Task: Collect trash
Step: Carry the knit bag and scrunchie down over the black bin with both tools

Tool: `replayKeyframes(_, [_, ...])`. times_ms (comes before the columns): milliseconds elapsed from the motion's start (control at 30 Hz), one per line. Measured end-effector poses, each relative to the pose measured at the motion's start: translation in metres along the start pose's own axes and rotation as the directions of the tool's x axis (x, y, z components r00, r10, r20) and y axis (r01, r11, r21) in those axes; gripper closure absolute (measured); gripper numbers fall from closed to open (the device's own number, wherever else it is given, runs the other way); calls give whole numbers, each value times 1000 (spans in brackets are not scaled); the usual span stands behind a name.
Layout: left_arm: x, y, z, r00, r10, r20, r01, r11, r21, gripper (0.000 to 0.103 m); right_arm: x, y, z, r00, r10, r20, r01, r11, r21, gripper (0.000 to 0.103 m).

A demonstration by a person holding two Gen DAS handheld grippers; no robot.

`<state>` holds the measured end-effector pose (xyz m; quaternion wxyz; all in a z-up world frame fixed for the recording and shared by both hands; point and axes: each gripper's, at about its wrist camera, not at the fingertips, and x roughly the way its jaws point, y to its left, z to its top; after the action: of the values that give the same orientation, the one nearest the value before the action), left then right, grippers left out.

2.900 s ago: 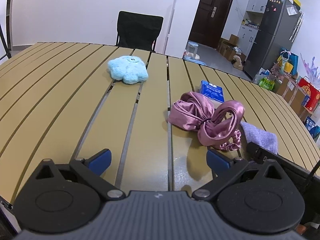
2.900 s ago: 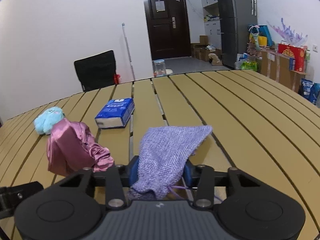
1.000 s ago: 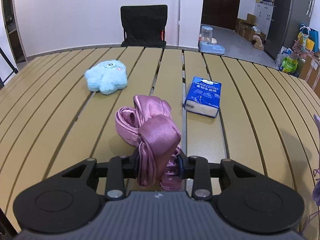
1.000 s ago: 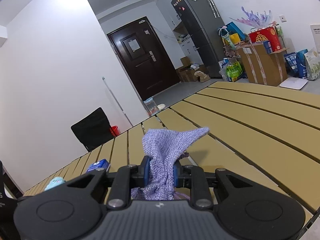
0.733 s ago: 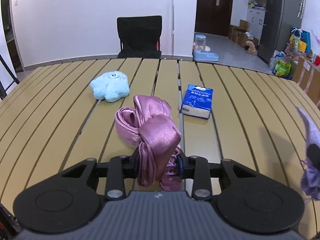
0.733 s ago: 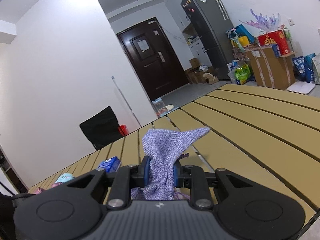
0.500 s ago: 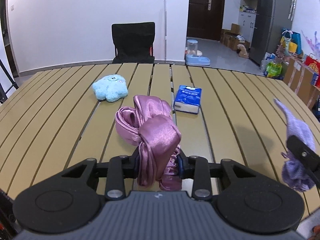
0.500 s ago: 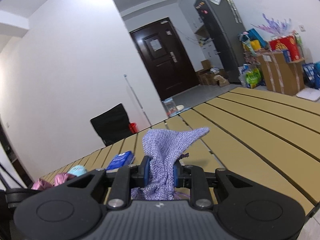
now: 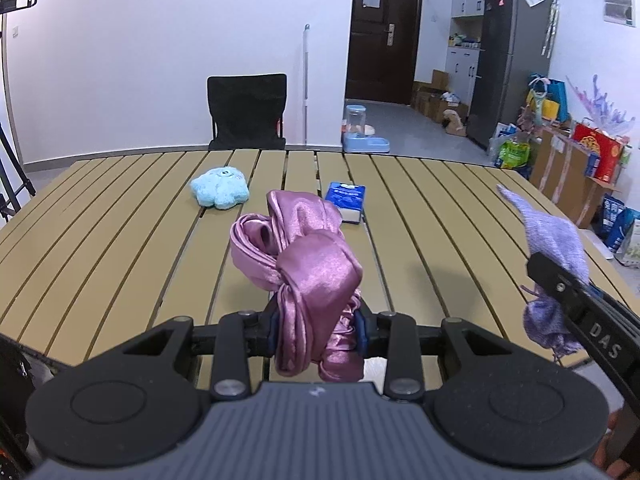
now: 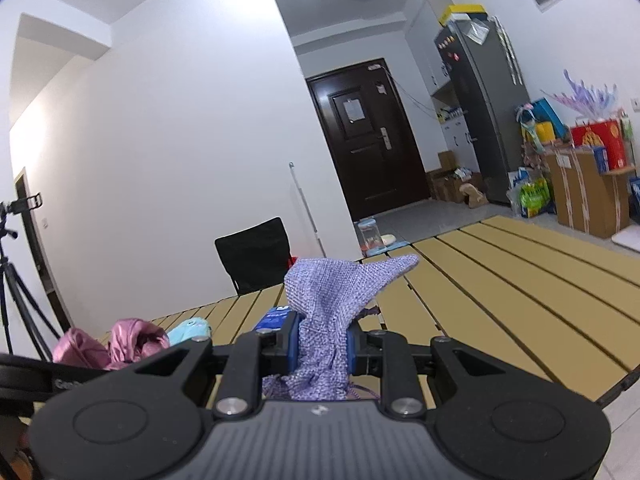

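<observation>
— So, nearest first: what do the grippers have?
— The left gripper (image 9: 318, 330) is clamped on the pink satin cloth (image 9: 298, 256), lifted above the slatted table (image 9: 120, 240); the right gripper (image 10: 322, 346) is pinched tight on the purple knit cloth (image 10: 336, 296).
— And farther off?
— A blue tissue pack (image 9: 346, 202) and a blue plush toy (image 9: 219, 191) lie on the table, a black chair (image 9: 247, 112) behind it.

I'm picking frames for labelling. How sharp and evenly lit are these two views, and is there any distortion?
Left wrist view: sharp, evenly lit, soft shadows on the table beneath the pink cloth; slats bow from the fisheye. Right wrist view: sharp, tilted, dark corners, walls curve; purple cloth clear.
</observation>
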<state>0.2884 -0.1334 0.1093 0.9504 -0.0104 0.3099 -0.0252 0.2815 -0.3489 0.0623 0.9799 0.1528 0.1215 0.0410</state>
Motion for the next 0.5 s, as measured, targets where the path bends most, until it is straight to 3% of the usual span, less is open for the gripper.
replayKeyframes(500, [-57,14,-61,999,-50,3,49,999,19,69,-70,29,-30,998,51,-40,-56,988,-147,82])
